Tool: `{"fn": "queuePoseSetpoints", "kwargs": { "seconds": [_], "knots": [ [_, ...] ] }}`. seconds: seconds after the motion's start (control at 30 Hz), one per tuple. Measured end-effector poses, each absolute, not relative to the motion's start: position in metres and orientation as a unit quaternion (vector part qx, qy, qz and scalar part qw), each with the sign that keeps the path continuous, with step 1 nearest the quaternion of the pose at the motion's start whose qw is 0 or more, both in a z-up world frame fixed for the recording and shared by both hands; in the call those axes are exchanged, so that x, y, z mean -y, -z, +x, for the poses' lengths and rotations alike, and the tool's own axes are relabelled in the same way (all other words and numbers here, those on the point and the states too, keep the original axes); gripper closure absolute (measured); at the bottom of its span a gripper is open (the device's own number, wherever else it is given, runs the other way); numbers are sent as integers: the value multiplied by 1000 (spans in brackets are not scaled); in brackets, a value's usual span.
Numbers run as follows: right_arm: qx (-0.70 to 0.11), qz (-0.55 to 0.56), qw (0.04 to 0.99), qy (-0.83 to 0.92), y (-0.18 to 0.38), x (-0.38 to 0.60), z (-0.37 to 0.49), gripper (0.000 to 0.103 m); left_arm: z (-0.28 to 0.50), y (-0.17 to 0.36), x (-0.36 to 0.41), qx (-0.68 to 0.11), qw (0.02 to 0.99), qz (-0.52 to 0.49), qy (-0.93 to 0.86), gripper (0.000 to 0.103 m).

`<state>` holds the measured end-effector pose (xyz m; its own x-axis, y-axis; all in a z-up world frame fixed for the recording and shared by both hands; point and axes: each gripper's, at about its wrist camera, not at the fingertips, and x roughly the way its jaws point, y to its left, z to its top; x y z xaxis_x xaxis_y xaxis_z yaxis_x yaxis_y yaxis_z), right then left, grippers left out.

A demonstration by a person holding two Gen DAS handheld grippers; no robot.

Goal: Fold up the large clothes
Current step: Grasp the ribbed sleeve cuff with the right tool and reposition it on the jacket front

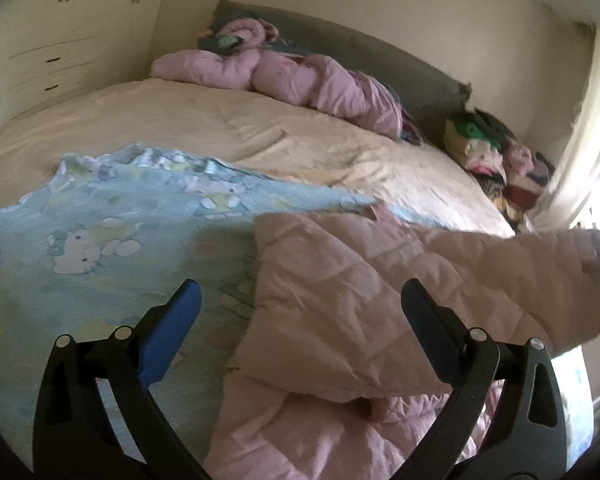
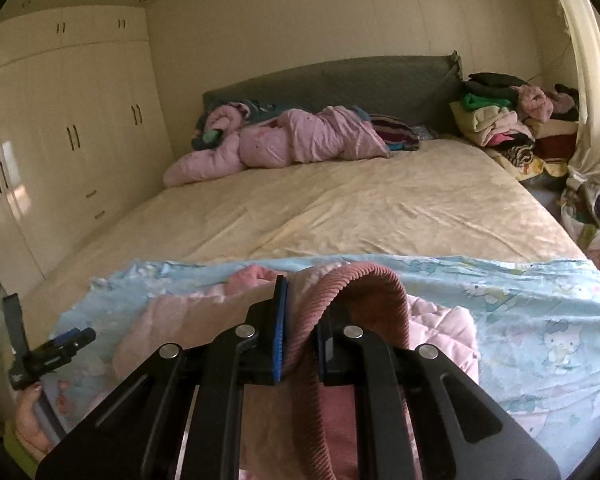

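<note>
A pale pink quilted jacket (image 1: pixel 340 288) lies on a light blue cartoon-print sheet (image 1: pixel 120 240) at the near end of the bed. My left gripper (image 1: pixel 300 296) hovers open over the jacket's left edge, with nothing pinched between its fingers. One sleeve (image 1: pixel 540 260) is lifted off to the right. In the right wrist view, my right gripper (image 2: pixel 300 320) is shut on the sleeve's darker pink ribbed cuff (image 2: pixel 364 284), which arches over the right finger. The jacket body (image 2: pixel 188 320) lies below it. The left gripper (image 2: pixel 44 324) shows at the far left, held by a hand (image 2: pixel 32 412).
A beige bed cover (image 2: pixel 340 208) stretches beyond the blue sheet (image 2: pixel 540 320). A bunched pink duvet (image 2: pixel 292 140) lies by the grey headboard (image 2: pixel 340 80). A pile of clothes (image 2: pixel 508 120) sits at the far right, by a curtain (image 2: pixel 592 80). A cream wardrobe (image 2: pixel 60 140) lines the left wall.
</note>
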<state>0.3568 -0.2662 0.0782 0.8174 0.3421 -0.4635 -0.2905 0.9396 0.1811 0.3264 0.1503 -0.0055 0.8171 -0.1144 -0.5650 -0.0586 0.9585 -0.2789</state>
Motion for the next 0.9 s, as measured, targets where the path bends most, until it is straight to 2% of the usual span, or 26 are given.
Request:
{"fn": "queuePoseSetpoints", "kwargs": {
  "seconds": [0.5, 0.63, 0.7, 0.9],
  "knots": [
    [-289, 71, 947, -119, -30, 284, 388, 92, 346, 28, -101, -344, 933, -80, 67, 10],
    [-302, 74, 943, -116, -18, 285, 390, 92, 351, 37, -99, -366, 924, -84, 73, 17],
    [-307, 81, 941, -116, -14, 286, 391, 92, 354, 44, -99, -378, 919, -87, 76, 17],
    [-320, 96, 936, -111, -7, 292, 392, 86, 359, 55, -98, -399, 910, -88, 74, 17]
  ]
}}
